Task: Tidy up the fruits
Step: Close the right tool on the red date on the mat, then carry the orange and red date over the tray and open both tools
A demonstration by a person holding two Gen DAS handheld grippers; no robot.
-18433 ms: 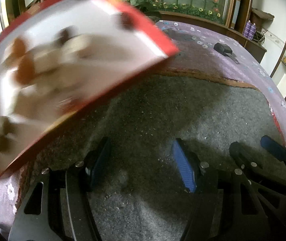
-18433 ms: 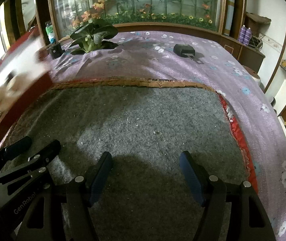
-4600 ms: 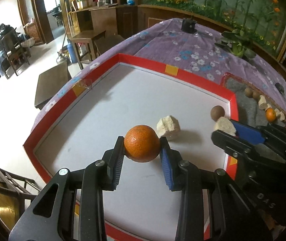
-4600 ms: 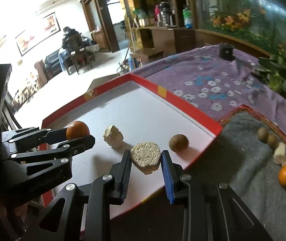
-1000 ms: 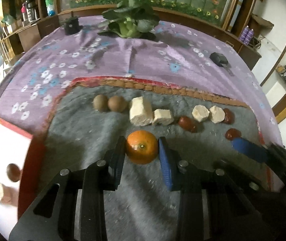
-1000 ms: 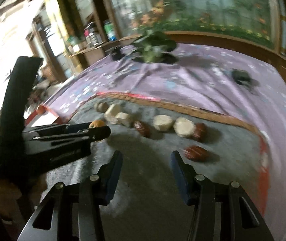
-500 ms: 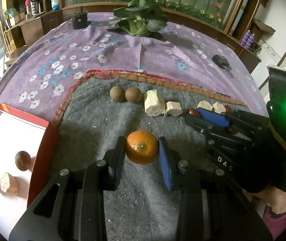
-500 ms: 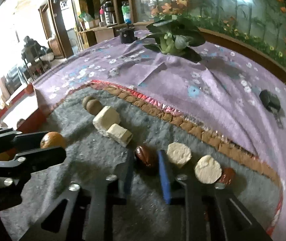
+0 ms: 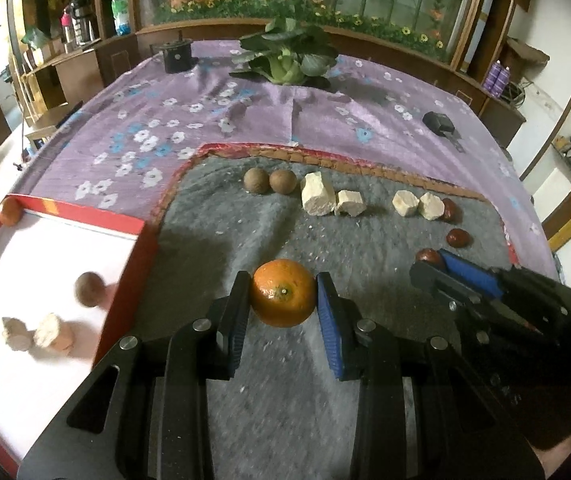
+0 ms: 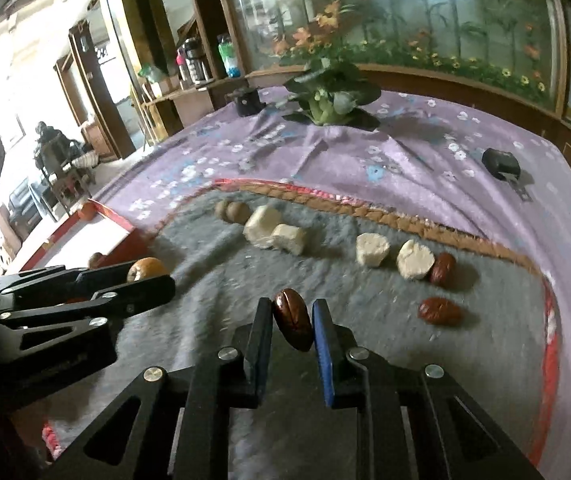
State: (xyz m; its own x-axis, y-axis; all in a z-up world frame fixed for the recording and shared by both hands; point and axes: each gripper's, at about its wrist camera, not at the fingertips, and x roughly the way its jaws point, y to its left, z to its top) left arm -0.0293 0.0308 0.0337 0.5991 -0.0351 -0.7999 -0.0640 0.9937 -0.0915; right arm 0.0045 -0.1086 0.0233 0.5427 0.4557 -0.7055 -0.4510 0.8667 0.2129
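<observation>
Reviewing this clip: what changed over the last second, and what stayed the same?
The right gripper, open and empty a second ago, closed on a red date and carried it off the row on the grey mat. The left gripper still holds the orange; the other pieces haven't moved.

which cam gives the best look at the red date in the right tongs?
Right wrist view: the red date sits centred and close, clamped between the right tongs, its wrinkled skin clear. The left wrist view shows only a sliver of it poking past the tips, seen from the side.
</observation>
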